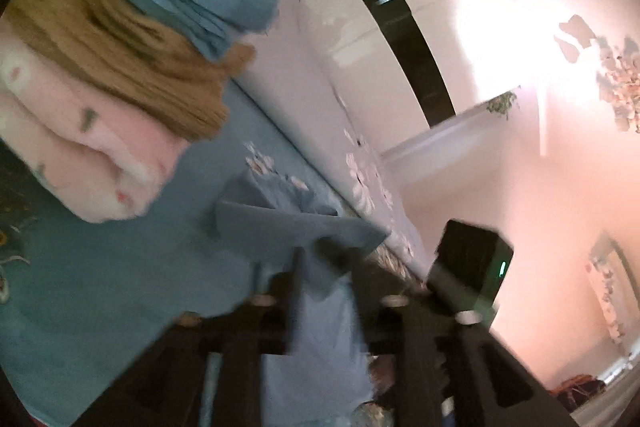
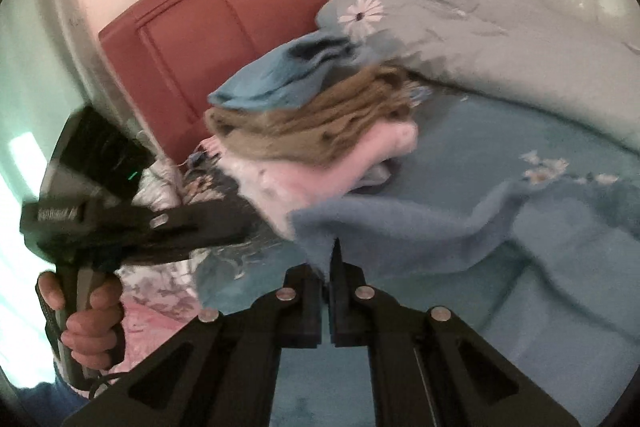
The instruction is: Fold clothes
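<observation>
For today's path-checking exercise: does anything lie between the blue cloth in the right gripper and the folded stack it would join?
Nothing visible does. The right gripper pinches the blue cloth, and only bare bedsheet lies between it and the folded stack.

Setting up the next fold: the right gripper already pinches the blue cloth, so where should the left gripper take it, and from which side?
Probably its raised corner, beside the folded stack. The blue cloth is lifted off the bed there by the shut right gripper, leaving that edge free. Bring the left gripper in sideways from the stack side, fingers straddling the edge.
</observation>
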The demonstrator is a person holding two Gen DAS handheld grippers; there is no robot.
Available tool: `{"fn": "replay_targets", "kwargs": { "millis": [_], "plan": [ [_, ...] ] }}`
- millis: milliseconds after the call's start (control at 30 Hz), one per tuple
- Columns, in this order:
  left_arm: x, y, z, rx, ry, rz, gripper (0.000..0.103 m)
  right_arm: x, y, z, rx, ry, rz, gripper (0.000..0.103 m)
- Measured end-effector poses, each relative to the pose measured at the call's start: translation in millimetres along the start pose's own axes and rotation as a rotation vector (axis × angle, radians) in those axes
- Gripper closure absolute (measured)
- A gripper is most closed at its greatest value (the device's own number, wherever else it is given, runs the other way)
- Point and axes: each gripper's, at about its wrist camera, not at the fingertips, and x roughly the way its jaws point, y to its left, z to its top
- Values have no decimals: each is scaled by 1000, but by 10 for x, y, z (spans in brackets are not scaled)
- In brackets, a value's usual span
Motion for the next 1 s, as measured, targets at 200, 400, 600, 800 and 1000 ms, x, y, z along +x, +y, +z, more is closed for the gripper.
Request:
{"fn": "replay_targets", "kwargs": {
  "millis": [200,400,600,800,1000],
  "plan": [
    [426,351,-105,-66,50,81,58,-144,-408,730,-9,29,-96,101],
    [1170,416,-110,-92,128,110,58,-133,-445,1490,-93,26,-197,101],
    [1806,267,-6,-97,150,62,56,-52,-336,1924,-188,38,-229,101],
    [2263,188,40,-96,130,199,54,0,-324,1957,-259,80,-227,101],
    [2389,279,2,-111,84,367,54,-381,-622,1772,-271,48,-225,101]
  ]
}}
